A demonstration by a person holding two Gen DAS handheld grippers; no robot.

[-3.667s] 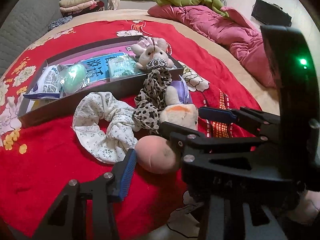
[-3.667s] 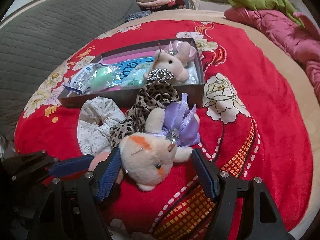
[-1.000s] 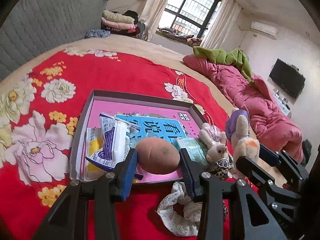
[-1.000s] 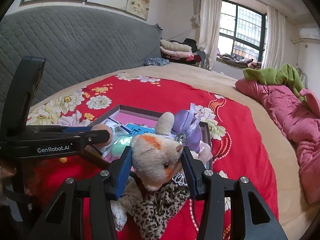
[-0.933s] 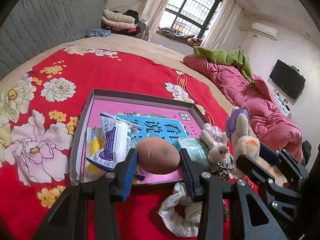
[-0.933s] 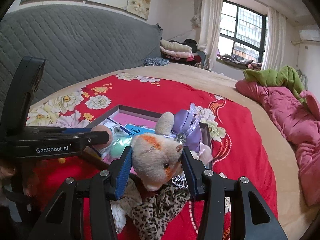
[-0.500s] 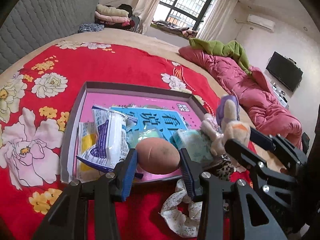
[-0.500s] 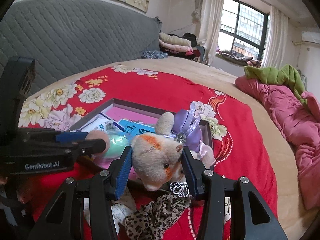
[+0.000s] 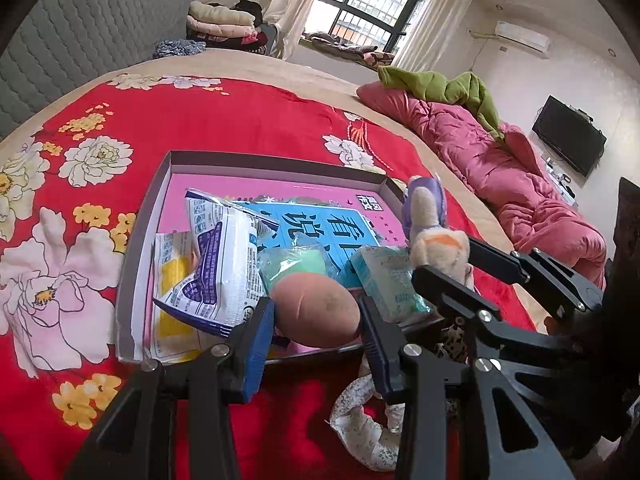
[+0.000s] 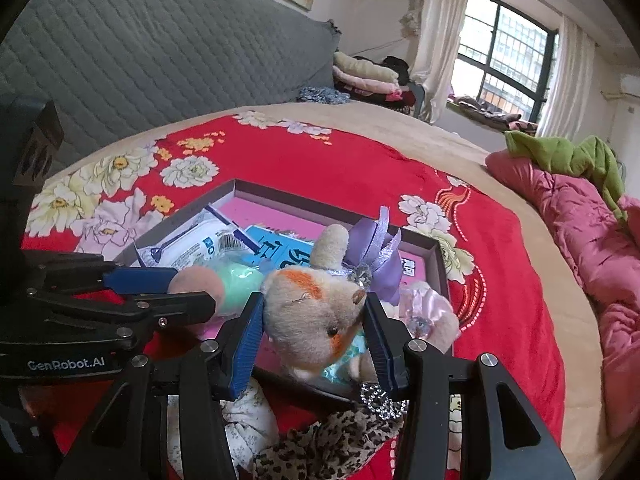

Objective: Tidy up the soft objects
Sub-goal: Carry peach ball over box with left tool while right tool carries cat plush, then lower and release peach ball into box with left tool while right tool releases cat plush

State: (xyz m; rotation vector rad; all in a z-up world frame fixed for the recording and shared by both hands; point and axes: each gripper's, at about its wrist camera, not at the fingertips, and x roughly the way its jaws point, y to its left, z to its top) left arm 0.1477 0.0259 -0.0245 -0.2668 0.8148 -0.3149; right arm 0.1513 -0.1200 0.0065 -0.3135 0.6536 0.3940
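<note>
Blue-padded fingers (image 9: 262, 344) of the left gripper (image 9: 316, 332) are clenching a peach-coloured soft ball (image 9: 316, 308), which is hanging over the near wall of the shallow grey box (image 9: 132, 256). In the right wrist view, the right gripper (image 10: 312, 344) is clamping a beige plush toy (image 10: 312, 316) by the head, 1 pad pressing on each side; its orange patch and purple ribbon bow (image 10: 376, 256) are facing up. This toy is hanging over the near right part of the box.

Below the grippers, on the red floral blanket (image 9: 224, 116), a white floral scrunchie (image 9: 360, 424) is lying just outside the box's near wall. Beside it, a leopard-print scrunchie (image 10: 328, 444) with a rhinestone ornament (image 10: 378, 398) is sitting under the right gripper.

Inside the box, going back from the near wall: a white and blue plastic packet (image 9: 220, 264) is lying at the left, overlapping a yellow and white packet (image 9: 172, 272). A mint green wrapped item (image 9: 300, 260) is sitting just behind the ball. A pale green tissue pack (image 9: 390, 280) is lying to the right of it. A second plush with a pink satin bow (image 10: 430, 308) is resting in the box's right corner, partly hidden behind the held toy. All of these are lying on a pink and blue book cover (image 9: 320, 220) lining the box floor.

Farther off, a pink quilt (image 9: 520, 172) with a green blanket (image 9: 440, 84) on top is bunching along the bed's far edge. Folded clothes (image 9: 224, 24) are stacked by the grey quilted headboard (image 10: 160, 60), near the window (image 9: 368, 0).
</note>
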